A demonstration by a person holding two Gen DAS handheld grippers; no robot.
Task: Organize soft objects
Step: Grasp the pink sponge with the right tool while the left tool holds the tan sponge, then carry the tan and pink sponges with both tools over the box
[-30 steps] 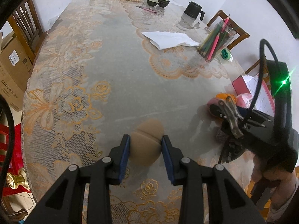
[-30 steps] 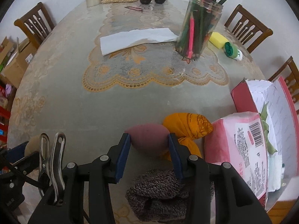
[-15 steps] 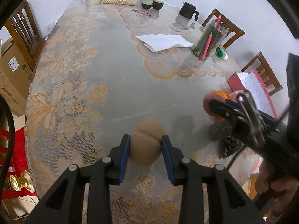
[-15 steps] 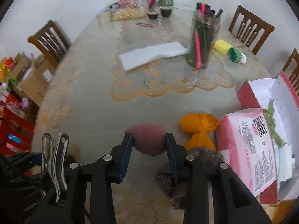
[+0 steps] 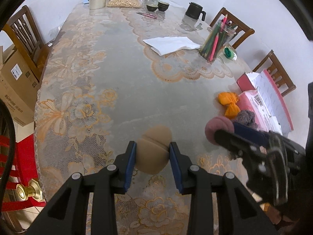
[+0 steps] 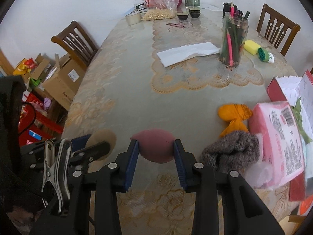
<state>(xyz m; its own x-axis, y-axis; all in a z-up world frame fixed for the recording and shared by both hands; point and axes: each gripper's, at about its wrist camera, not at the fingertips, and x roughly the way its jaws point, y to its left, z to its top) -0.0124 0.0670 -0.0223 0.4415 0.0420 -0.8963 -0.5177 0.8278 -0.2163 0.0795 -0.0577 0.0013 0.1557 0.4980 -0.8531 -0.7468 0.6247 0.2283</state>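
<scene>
Readable writing: the cardboard box [image 5: 14,90] on the floor left of the counter [image 5: 125,78] reads "SUPOR" on its side; the pink packet [image 6: 277,141] carries a barcode label, its text too small to read.

Left gripper [image 5: 152,152]: fingers part-way closed, blue pads pressed on both sides of a tan makeup sponge [image 5: 153,148], held over the lace-covered counter. Same grip as a second ago.

Right gripper [image 6: 156,149]: fingers part-way closed on a mauve makeup sponge [image 6: 155,146]. A second ago it sat against the orange cloth bundle [image 6: 233,117] and above the grey knitted piece [image 6: 232,151]; it is now carried clear of both, to their left, and close to the left gripper. The bundle and the knit remain touching the pink packet.

Pencil jar [image 6: 233,41], white paper [image 6: 187,53] and yellow sponge [image 6: 251,47] lie further back, unmoved.
</scene>
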